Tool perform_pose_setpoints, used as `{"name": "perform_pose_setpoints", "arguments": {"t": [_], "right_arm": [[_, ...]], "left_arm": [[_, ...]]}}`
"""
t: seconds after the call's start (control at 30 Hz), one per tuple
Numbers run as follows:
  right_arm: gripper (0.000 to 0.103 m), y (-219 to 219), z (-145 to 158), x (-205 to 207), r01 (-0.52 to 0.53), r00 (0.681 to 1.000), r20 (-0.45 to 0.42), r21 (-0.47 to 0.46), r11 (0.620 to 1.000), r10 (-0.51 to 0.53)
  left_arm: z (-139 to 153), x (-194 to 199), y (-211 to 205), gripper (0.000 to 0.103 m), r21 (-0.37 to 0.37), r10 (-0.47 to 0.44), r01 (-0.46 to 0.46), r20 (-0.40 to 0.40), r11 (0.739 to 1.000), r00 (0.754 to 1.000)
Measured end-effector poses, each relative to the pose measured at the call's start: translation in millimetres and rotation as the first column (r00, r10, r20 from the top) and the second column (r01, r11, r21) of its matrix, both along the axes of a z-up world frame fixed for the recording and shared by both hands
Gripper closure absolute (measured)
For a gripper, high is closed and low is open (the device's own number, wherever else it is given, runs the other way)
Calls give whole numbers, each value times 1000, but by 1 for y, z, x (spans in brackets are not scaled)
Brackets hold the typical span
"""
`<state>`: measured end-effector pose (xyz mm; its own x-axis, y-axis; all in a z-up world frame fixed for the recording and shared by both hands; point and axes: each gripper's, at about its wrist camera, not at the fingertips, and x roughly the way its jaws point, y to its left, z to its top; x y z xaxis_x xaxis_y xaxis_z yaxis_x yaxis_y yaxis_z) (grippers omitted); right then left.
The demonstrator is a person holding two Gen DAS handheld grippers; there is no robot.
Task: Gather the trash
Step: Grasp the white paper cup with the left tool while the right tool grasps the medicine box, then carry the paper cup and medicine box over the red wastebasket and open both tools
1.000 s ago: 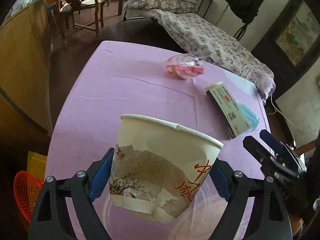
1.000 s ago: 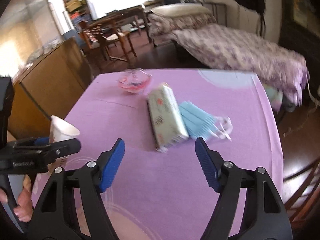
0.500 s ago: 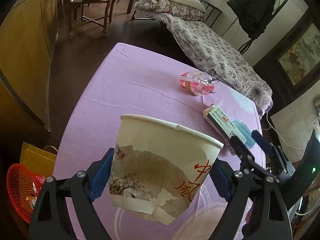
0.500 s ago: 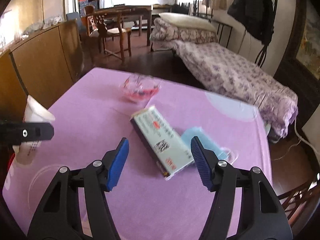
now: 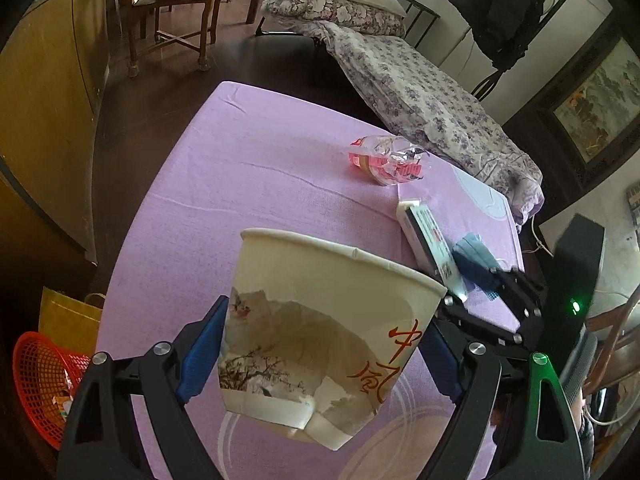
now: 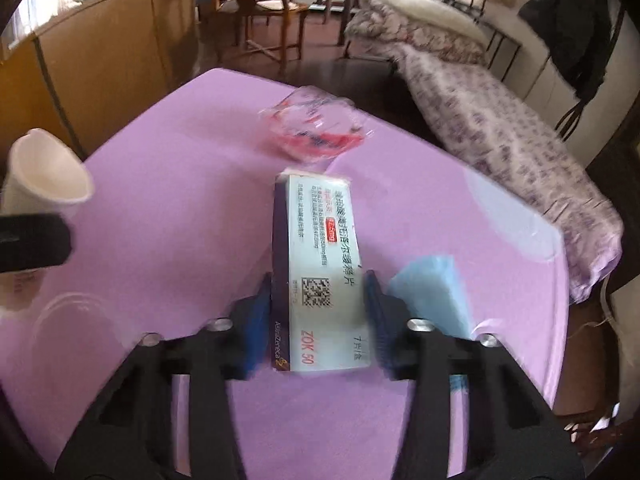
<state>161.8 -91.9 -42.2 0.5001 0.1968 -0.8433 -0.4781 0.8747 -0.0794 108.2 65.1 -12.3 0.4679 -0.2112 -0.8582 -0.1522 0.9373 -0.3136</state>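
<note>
The left gripper (image 5: 320,356) grasps a paper cup (image 5: 320,320) printed with a landscape and red characters; its blue jaws press on the cup's two sides and hold it clear above the near part of the tabletop (image 5: 248,184), which is covered by a lilac cloth. The cup tilts slightly, its open mouth upward, and its lower wall is crumpled.

The right gripper (image 6: 318,316) reaches down over a flat medicine box (image 6: 320,264) lying near the right edge of the tabletop, its long side running away from the camera. The jaws are closing with the box's near end between them. The blue pads (image 6: 256,320) stand right against its two long sides, though motion blur makes it hard to tell how firmly they press. Just beside the box on the right lies a folded blue face mask (image 6: 434,292), close to the tabletop's right edge.

Farther back, toward the far right corner, rests a crumpled clear plastic wrapper (image 5: 386,156) with red print, a little apart from the box's far end.

On the floor off the near left corner stands a red mesh waste basket (image 5: 38,388) with some scraps inside, next to a yellow bag (image 5: 68,320).
</note>
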Motion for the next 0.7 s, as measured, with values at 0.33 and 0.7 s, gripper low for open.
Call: {"name": "perform_pose_setpoints", "arguments": {"t": [0.33, 0.7], "right_arm": [[59, 7, 5, -55, 34, 992, -123, 29, 999, -30], [45, 7, -1, -53, 52, 991, -123, 62, 997, -44]], "left_arm": [[-1, 2, 3, 17, -4, 11, -11, -2, 1000, 1000], [-1, 3, 5, 17, -8, 19, -19, 0, 1000, 1000]]}}
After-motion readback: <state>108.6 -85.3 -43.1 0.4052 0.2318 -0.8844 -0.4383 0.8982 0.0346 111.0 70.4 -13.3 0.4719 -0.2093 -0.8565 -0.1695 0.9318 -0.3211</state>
